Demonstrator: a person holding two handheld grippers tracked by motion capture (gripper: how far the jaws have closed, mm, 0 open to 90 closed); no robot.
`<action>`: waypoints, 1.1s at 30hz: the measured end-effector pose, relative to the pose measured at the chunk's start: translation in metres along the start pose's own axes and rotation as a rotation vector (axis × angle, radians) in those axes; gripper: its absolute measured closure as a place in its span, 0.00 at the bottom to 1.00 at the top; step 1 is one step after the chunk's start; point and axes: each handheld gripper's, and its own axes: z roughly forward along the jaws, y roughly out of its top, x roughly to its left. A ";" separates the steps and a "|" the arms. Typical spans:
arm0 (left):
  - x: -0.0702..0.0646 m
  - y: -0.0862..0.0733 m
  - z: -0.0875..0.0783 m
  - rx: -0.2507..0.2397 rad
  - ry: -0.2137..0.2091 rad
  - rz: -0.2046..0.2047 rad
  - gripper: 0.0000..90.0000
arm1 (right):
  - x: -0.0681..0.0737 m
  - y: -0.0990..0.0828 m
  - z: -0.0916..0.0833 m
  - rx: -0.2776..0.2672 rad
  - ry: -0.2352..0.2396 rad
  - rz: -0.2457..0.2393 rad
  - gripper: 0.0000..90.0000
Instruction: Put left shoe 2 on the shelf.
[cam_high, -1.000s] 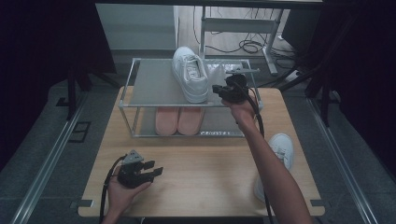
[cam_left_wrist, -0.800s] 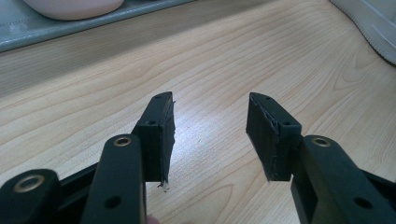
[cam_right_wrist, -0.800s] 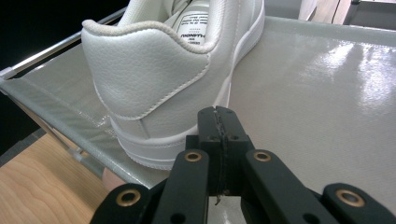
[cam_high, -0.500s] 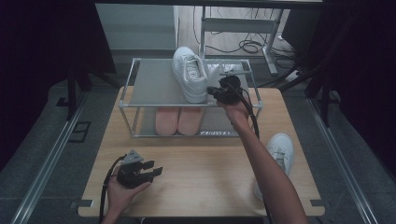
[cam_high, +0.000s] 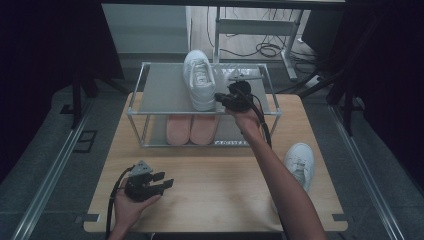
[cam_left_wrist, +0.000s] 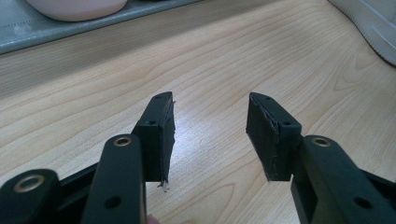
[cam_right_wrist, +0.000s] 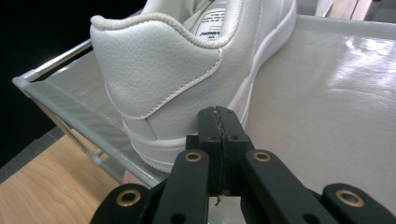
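Note:
A white sneaker stands on the top shelf of a metal shoe rack, toe pointing away. My right gripper is shut with nothing between its jaws, tips at the sneaker's heel on its right side. In the right gripper view the closed gripper sits against the white sneaker low on the heel, above the grey shelf. My left gripper rests open near the table's front left. The left gripper has only bare wood between its jaws.
Two pink shoes sit side by side on the rack's lower shelf. A second white sneaker lies on the wooden table at the right, near the right forearm. Cables trail from both grippers.
My right gripper has shifted slightly left along the top shelf, closer to the sneaker's heel. The left hand and gripper have stayed put.

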 end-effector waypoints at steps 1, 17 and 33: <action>0.000 0.000 0.000 0.001 0.000 0.000 0.58 | 0.001 0.000 0.001 -0.001 0.004 0.000 1.00; 0.000 0.000 -0.002 -0.005 0.002 -0.001 0.58 | 0.026 0.004 0.017 0.005 0.071 -0.005 1.00; 0.000 0.000 0.000 -0.005 -0.004 -0.002 0.58 | 0.032 0.002 0.020 0.014 0.083 -0.018 0.97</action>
